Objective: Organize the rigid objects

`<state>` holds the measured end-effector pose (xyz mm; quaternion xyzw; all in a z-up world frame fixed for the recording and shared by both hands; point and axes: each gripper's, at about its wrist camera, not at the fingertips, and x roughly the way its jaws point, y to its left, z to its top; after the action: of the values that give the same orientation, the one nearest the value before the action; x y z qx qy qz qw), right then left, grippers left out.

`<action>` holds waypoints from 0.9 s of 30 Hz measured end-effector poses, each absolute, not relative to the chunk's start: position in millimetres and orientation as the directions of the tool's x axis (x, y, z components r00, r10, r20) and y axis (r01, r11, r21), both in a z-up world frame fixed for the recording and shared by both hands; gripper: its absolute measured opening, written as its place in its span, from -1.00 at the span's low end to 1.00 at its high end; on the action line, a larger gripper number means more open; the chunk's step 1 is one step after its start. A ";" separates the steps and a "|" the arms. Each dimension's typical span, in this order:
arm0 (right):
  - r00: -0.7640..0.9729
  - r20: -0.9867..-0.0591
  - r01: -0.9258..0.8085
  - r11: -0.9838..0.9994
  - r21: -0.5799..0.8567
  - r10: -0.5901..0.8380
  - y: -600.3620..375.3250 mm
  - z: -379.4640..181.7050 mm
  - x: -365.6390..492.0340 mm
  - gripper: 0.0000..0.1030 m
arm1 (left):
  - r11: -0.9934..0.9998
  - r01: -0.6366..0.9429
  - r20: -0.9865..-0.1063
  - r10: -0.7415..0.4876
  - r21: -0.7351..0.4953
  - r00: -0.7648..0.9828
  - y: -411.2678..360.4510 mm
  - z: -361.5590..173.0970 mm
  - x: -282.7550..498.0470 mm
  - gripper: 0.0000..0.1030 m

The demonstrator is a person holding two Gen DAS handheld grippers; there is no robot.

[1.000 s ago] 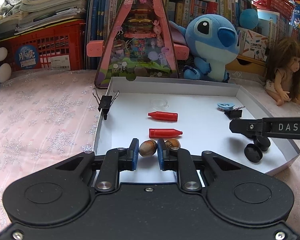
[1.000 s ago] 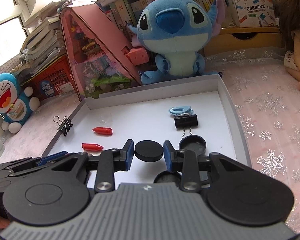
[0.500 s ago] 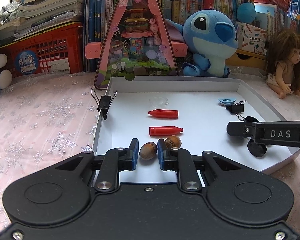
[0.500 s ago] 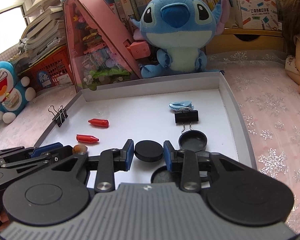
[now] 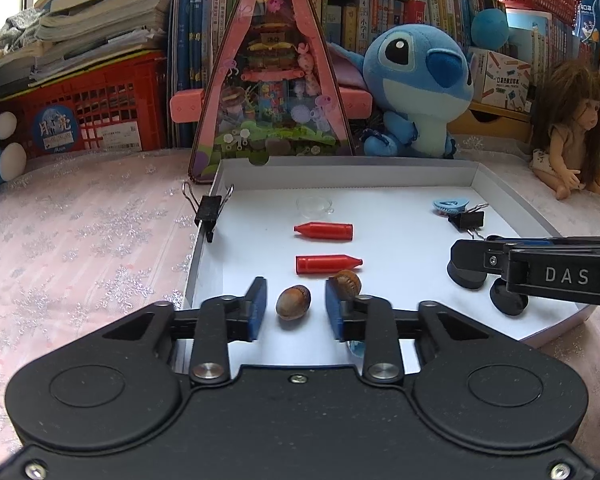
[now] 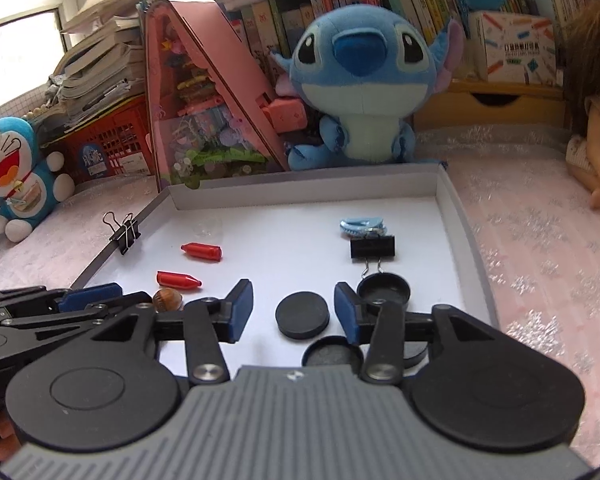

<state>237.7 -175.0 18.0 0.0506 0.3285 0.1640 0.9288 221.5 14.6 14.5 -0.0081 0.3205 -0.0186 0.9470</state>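
Note:
A white tray (image 5: 380,168) holds small objects. My left gripper (image 5: 296,308) is open, its pads on either side of a brown acorn (image 5: 293,302) lying on the tray floor, not touching it. A second acorn (image 5: 348,282) lies just behind the right pad. Two red crayon-shaped pieces (image 5: 327,264) (image 5: 324,231) lie beyond. My right gripper (image 6: 294,310) is open around a black round lid (image 6: 302,316) that rests on the tray. Other black caps (image 6: 384,290) (image 6: 332,354) lie near it. The right gripper also shows in the left wrist view (image 5: 472,264).
A black binder clip (image 5: 210,210) grips the tray's left rim. Another binder clip (image 6: 372,247) and a blue hair clip (image 6: 360,226) lie at the tray's right. A clear suction cup (image 5: 314,205) lies at the back. A pink triangular toy house (image 5: 272,80), Stitch plush (image 5: 416,88), doll (image 5: 568,136) stand behind.
Both grippers have opened wider. The left one let go of the acorn, which now lies on the tray. The right one let go of the black lid.

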 end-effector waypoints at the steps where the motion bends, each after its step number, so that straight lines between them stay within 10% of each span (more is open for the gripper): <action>1: 0.734 -0.590 -0.273 0.941 0.198 0.337 -175.2 19.7 236.5 0.30 | 0.999 0.031 -0.603 -0.039 -0.024 0.797 14.0 15.8 220.3 -0.30; 27: 0.798 -0.553 -0.216 0.970 0.112 0.241 -201.5 39.6 190.7 0.70 | 0.995 0.095 -0.548 -0.093 -0.025 0.832 1.3 47.8 173.9 0.61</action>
<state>190.7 -201.5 39.6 0.0216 0.2943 0.1206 0.9478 173.9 1.3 47.8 0.0017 0.2860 -0.0493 0.9570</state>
